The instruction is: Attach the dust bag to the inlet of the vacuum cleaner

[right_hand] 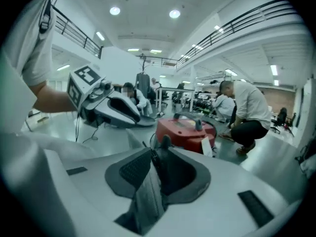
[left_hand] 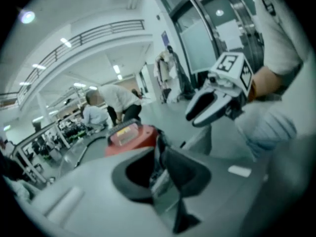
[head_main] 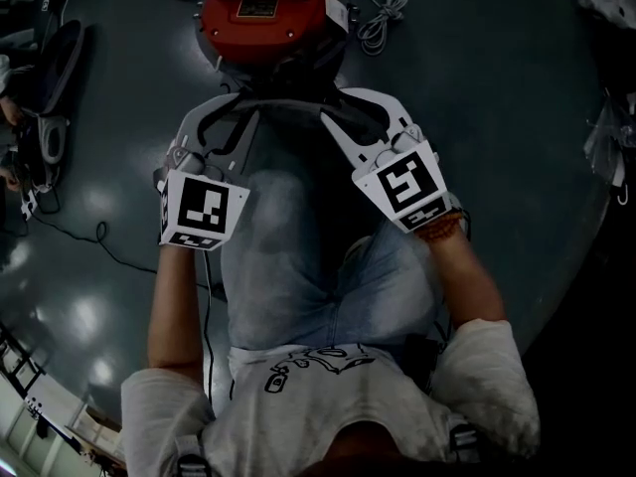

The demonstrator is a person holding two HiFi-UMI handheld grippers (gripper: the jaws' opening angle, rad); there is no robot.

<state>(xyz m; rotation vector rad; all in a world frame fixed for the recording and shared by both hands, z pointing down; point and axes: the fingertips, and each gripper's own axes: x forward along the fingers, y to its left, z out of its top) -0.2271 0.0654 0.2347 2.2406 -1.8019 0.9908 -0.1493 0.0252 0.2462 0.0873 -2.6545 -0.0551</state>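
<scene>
The red vacuum cleaner (head_main: 263, 8) stands on the dark floor in front of the person's knees; I also see the vacuum cleaner (left_hand: 131, 137) (right_hand: 185, 132) beyond each pair of jaws. Its inlet is hidden. The grey cloth dust bag (head_main: 286, 192) hangs between both grippers down over the lap. My left gripper (head_main: 248, 109) and right gripper (head_main: 336, 107) are raised side by side, each pinching the bag's top edge. In the left gripper view, cloth (left_hand: 165, 196) runs between the pads. The right gripper view shows the same, with cloth (right_hand: 145, 194) between its pads.
A coiled power cable (head_main: 383, 13) lies right of the vacuum, and a thin cord (head_main: 99, 232) trails over the floor at the left. Several people crouch in the hall behind, one (right_hand: 244, 112) close to the vacuum. Equipment sits at the far left floor edge (head_main: 45, 117).
</scene>
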